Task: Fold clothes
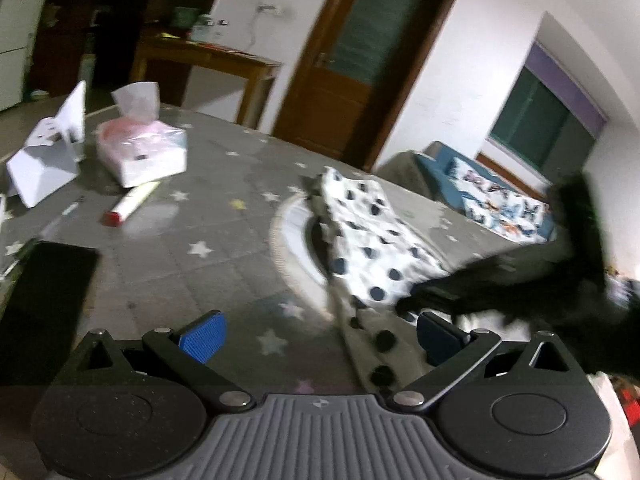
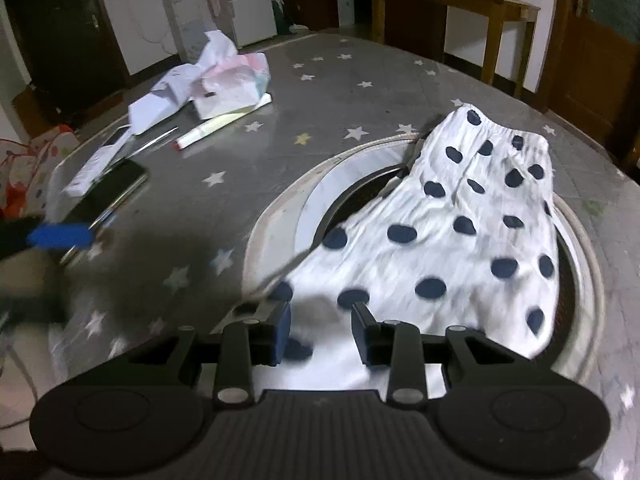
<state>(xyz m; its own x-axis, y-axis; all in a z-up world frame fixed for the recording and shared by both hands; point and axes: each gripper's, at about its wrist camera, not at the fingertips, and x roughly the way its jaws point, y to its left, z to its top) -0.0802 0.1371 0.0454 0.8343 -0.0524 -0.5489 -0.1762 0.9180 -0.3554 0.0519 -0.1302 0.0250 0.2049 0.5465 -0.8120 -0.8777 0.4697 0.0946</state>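
On the star-patterned tabletop (image 2: 224, 208) we see the polka-dot garment (image 2: 460, 232), white with dark navy dots, spread over a round inset ring (image 2: 280, 224) in the surface. Its gathered waistband lies at the far end; the near hem reaches the right hand-held gripper (image 2: 320, 334).

Right hand-held gripper: jaws partly apart, white cloth lying between the blue pads (image 2: 283, 332); we cannot tell whether the pads press on it. In the left wrist view this gripper is a dark blur at the garment's near right edge.

Left hand-held gripper (image 1: 320, 338): jaws spread wide, nothing clamped; a folded edge of the garment (image 1: 372, 240) lies just ahead between them, pads clear of it.

Far left of the tabletop: tissue pack (image 1: 140, 148), white paper box (image 1: 48, 156), tube with red cap (image 1: 130, 204), dark phone (image 2: 108, 196). Both views are motion-blurred.
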